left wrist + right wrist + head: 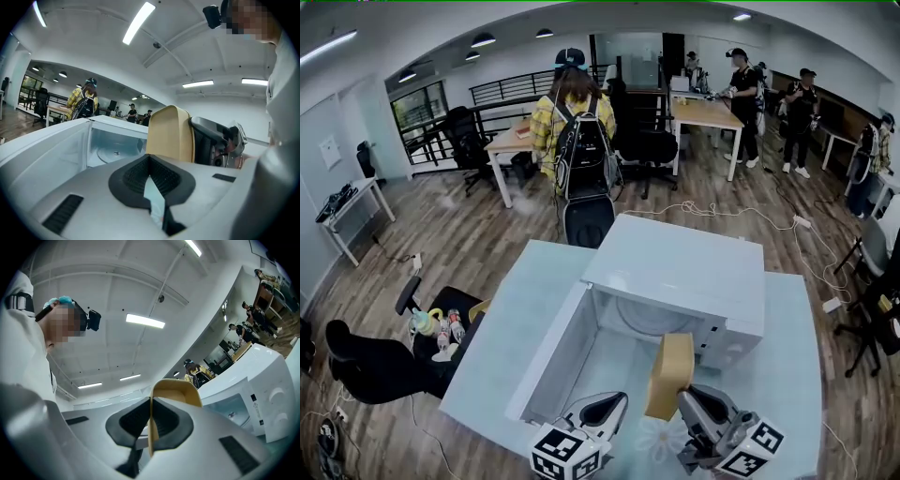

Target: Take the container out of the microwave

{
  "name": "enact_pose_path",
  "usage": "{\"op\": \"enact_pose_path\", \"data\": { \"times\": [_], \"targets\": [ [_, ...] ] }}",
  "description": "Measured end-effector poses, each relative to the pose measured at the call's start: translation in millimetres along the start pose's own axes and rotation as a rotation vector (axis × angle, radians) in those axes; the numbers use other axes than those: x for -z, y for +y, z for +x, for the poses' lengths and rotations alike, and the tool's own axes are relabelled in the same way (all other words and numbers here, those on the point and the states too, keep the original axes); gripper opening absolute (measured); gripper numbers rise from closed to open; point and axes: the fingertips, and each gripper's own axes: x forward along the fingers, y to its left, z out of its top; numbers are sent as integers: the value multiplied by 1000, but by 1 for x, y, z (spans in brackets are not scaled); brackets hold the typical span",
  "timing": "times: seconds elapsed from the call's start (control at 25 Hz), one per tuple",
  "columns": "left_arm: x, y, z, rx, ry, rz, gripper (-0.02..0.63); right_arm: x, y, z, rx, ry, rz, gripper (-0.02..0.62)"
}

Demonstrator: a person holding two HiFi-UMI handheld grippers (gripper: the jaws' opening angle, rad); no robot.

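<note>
Head view alone gives the layout. The tan container (pixel 670 373) is out of the microwave (pixel 675 272), held up in front of its open mouth over the near part of the pale table (pixel 502 347). The door (pixel 546 352) is swung out to the left. The container stands on edge, its long side running up from the right gripper (pixel 686 401) toward the oven.

Right gripper view adds what the head view cannot: that gripper's fingers are pinched onto one thin wall of the container, whose hollow opens to the right (toward the oven).

Left gripper view sees the container from the other side, its smooth outer face upright, and looks into the cavity at the round turntable (pixel 115 152).

The left gripper (pixel 614 405) sits just left of the container, apart from it, with its fingers closed tip to tip on nothing.

Two dials (pixel 277 395) and a small printed mark show on the control panel, too small to read. Black-and-white square markers cover each gripper's cube (pixel 567 457).
</note>
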Motion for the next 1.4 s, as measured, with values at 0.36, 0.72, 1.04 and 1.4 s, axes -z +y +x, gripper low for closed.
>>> {"op": "enact_pose_path", "data": {
  "times": [0.36, 0.72, 1.04, 1.4],
  "targets": [
    [-14, 7, -3, -6, -74, -48, 5, 6, 2, 12, -30, 70, -16, 25],
    [-7, 10, 2, -18, -47, -51, 5, 8, -9, 11, -25, 94, -35, 25],
    [-8, 8, 8, -9, -36, -60, 5, 9, -12, 13, -21, 110, -48, 25],
    [-5, 1, 11, -5, -29, -61, 5, 13, -12, 10, -37, 134, -34, 25]
  ]
}}
